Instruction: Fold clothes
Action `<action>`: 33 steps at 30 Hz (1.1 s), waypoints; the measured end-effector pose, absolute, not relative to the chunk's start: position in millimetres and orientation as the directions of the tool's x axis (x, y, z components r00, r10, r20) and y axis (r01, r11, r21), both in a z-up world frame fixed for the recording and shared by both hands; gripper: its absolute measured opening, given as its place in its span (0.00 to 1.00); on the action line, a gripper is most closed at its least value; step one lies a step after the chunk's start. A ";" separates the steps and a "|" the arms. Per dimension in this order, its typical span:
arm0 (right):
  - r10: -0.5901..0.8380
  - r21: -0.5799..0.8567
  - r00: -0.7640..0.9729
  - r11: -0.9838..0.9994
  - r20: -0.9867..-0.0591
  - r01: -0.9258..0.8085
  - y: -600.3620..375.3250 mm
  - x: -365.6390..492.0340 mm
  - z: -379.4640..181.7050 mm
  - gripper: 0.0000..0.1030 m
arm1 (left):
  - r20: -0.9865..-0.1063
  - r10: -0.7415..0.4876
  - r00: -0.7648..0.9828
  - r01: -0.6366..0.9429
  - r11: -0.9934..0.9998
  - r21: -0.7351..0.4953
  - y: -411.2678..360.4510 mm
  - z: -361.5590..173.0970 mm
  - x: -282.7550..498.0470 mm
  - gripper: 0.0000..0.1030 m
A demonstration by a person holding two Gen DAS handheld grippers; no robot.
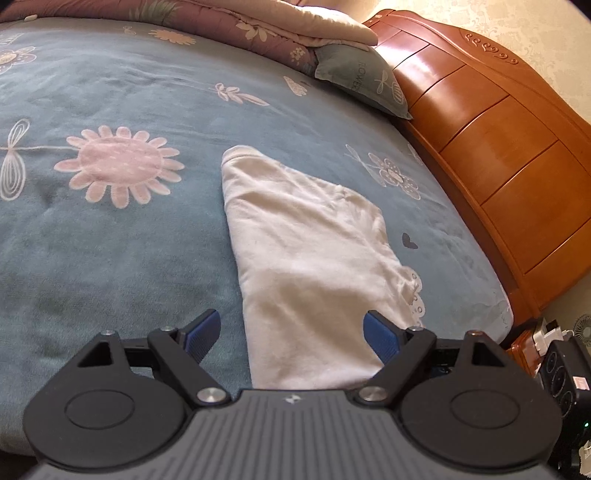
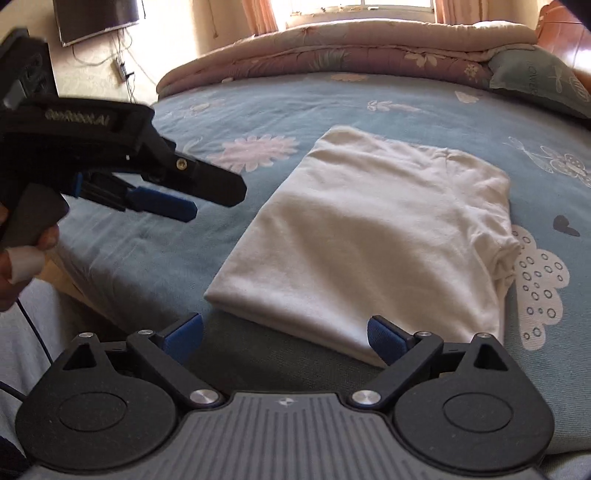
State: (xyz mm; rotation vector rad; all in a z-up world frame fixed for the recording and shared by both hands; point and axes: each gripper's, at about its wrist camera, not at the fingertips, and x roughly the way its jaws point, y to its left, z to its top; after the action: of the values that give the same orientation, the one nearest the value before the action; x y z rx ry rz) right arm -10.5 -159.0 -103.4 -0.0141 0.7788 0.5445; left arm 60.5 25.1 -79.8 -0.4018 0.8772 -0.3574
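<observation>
Folded white garment (image 2: 369,236) near the bed's (image 2: 110,243) front edge, bare bedspread around; left gripper (image 1: 291,334) and right gripper (image 2: 284,334) spread wide, empty.

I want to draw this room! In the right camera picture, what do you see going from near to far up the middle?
Right gripper → white shirt → pink flower → quilt → window.

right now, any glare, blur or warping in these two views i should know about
Right wrist view: the window is blown out white, and the left gripper at frame left is motion-blurred. Left wrist view: sunlight glares off the wooden headboard, and the fisheye bows the bed edge. The white folded garment stays sharp in both.
</observation>
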 end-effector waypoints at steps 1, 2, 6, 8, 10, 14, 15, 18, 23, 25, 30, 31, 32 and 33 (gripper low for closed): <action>0.448 0.180 0.607 0.874 -0.657 -0.451 -164.7 -8.8 -98.6 0.96 | -0.649 -0.475 0.594 0.157 0.860 -0.485 23.7 -76.6 67.9 0.82; 0.436 0.178 0.632 0.885 -0.641 -0.430 -170.5 -5.5 -94.2 0.96 | -0.631 -0.493 0.599 0.185 0.852 -0.490 21.4 -72.7 77.0 0.82; 0.420 0.182 0.683 0.901 -0.597 -0.395 -185.0 16.4 -84.6 1.00 | -0.597 -0.514 0.616 0.248 0.846 -0.472 8.8 -60.9 120.9 0.82; 0.411 0.170 0.694 0.905 -0.592 -0.391 -186.5 32.2 -84.4 1.00 | -0.599 -0.515 0.613 0.255 0.847 -0.467 3.1 -61.2 139.4 0.82; 0.406 0.169 0.700 0.908 -0.587 -0.384 -186.7 49.8 -88.4 1.00 | -0.599 -0.526 0.604 0.263 0.841 -0.473 -2.3 -66.1 154.2 0.82; 0.438 0.234 0.672 0.896 -0.597 -0.377 -190.4 78.5 -108.8 1.00 | -0.622 -0.530 0.576 0.263 0.841 -0.474 -12.1 -84.8 177.3 0.82; 0.443 0.233 0.670 0.894 -0.596 -0.383 -190.6 79.3 -114.6 1.00 | -0.633 -0.526 0.568 0.258 0.844 -0.469 -13.9 -90.7 181.5 0.82; 0.440 0.147 0.698 0.886 -0.565 -0.440 -186.8 65.3 -126.2 1.00 | -0.661 -0.502 0.558 0.245 0.861 -0.447 -17.0 -108.5 191.1 0.82; 0.410 0.013 0.717 0.873 -0.563 -0.488 -178.1 55.1 -134.2 1.00 | -0.640 -0.508 0.576 0.251 0.855 -0.453 -14.1 -108.2 206.0 0.82; 0.411 0.020 0.723 0.876 -0.556 -0.482 -178.9 54.9 -134.7 1.00 | -0.658 -0.456 0.599 0.230 0.885 -0.405 -14.5 -99.5 212.3 0.82; 0.424 0.037 0.726 0.875 -0.541 -0.483 -182.0 53.6 -134.9 1.00 | -0.630 -0.521 0.576 0.278 0.849 -0.448 -20.4 -94.0 218.6 0.85; 0.424 0.039 0.729 0.876 -0.538 -0.481 -181.9 53.1 -135.1 1.00 | -0.638 -0.521 0.566 0.286 0.851 -0.441 -24.8 -95.8 220.6 0.85; 0.422 0.034 0.732 0.876 -0.536 -0.481 -181.0 52.7 -135.6 1.00 | -0.646 -0.521 0.557 0.293 0.852 -0.434 -29.1 -97.6 222.7 0.86; 0.418 0.024 0.733 0.876 -0.537 -0.481 -179.9 52.4 -135.9 1.00 | -0.662 -0.508 0.551 0.279 0.860 -0.427 -32.3 -101.8 227.2 0.85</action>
State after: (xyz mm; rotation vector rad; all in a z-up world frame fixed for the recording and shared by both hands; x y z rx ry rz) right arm 52.4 -179.9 -135.9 -0.1193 0.5606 0.4956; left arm 227.2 -32.3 -101.8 -0.2872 0.8701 -0.4732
